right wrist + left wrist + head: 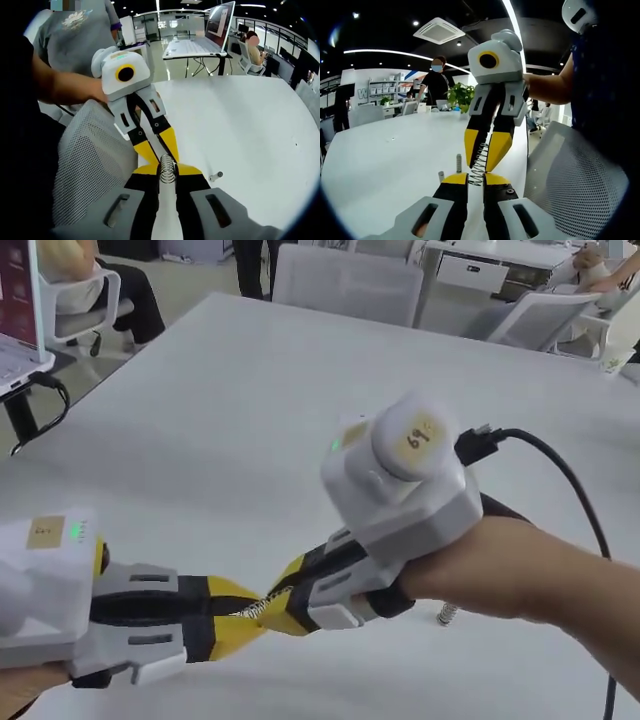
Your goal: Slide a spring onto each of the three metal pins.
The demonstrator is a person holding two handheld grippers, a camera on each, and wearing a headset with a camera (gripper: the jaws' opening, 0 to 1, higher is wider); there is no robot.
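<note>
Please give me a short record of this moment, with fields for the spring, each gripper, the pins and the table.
spring: held in the air, spanning the tips of both grippers
right gripper: jaws closed on the spring
left gripper: tips at the spring's other end; grip unclear
pins: one upright metal pin and a shorter pin stand on the table beyond the jaws
table: white
this spring on a pin: not yet
</note>
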